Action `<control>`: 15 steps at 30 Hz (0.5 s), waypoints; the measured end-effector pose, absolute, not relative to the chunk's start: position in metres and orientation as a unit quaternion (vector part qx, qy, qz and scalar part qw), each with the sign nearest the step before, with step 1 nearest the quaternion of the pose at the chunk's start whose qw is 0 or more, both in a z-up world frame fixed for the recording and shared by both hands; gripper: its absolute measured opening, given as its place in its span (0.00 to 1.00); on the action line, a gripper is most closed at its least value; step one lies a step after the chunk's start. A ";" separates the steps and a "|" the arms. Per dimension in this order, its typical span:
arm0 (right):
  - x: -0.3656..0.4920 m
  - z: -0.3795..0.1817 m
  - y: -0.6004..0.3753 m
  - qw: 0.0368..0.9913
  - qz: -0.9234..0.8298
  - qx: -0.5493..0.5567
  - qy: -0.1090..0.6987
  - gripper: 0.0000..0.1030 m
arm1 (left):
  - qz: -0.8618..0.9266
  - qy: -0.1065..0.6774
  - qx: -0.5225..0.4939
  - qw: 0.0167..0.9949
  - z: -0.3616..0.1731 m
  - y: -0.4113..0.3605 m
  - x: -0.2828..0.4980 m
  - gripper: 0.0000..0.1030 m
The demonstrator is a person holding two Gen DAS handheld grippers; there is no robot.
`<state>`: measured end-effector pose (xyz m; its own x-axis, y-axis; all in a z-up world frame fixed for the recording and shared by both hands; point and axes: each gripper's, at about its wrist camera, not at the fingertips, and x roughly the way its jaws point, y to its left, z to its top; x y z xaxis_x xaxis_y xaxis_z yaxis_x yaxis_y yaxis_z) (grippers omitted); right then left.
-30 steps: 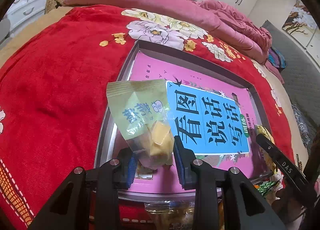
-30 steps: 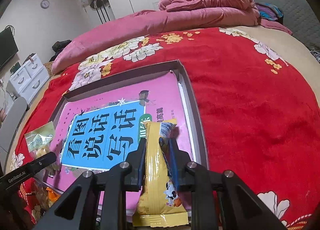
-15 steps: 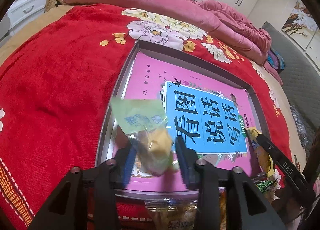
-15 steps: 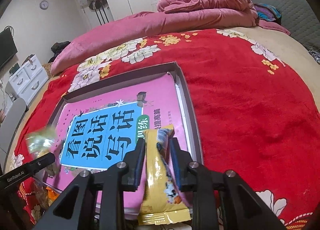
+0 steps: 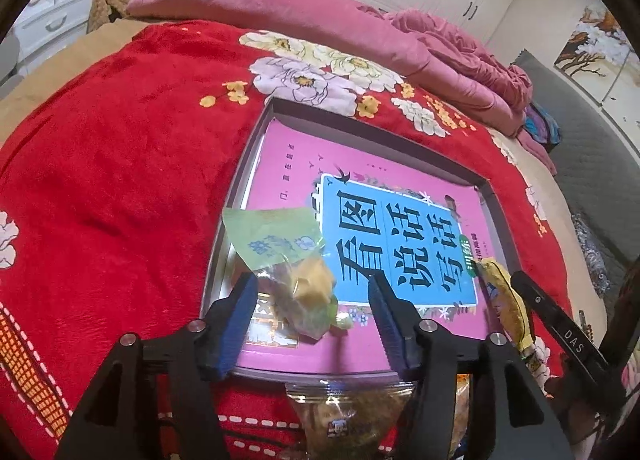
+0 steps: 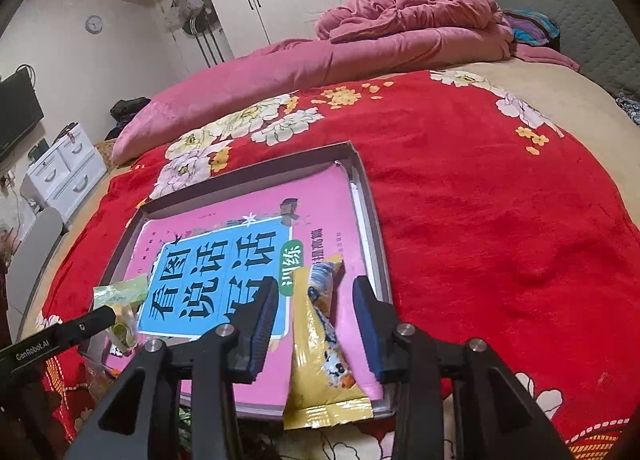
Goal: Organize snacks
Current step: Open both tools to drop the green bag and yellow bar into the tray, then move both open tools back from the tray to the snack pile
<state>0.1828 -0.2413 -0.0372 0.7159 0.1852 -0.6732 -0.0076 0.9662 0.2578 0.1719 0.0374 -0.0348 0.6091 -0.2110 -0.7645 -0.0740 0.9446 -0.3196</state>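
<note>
Both of your grippers' jaws had just been opening: the left gripper point(image 5: 312, 304) stood clear around the green packet point(image 5: 288, 260), the right gripper point(image 6: 316, 324) around the yellow packet point(image 6: 320, 344), whose long axis ran along the fingers; both lay on the tray point(image 6: 376, 236).

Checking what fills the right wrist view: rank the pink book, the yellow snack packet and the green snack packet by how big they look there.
1. pink book, by far the largest, filling the tray.
2. yellow snack packet, though it lies nearest the camera, between the right gripper's open jaws, which inflates it.
3. green snack packet, partly hidden by the left gripper's finger.
</note>
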 end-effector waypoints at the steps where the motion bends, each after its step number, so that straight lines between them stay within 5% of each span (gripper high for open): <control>1: 0.182 -0.036 -0.241 0.919 0.054 0.119 0.371 0.38 | -0.038 0.439 -0.160 0.883 -0.034 0.038 0.171 0.59; 4: 0.178 -0.032 -0.239 0.922 0.058 0.118 0.364 0.39 | -0.037 0.434 -0.155 0.887 -0.029 0.039 0.167 0.63; 8: 0.173 -0.028 -0.238 0.925 0.064 0.117 0.356 0.55 | -0.037 0.427 -0.152 0.891 -0.023 0.042 0.160 0.70; 15: 0.165 -0.022 -0.234 0.930 0.066 0.104 0.346 0.58 | -0.035 0.421 -0.152 0.893 -0.016 0.050 0.150 0.73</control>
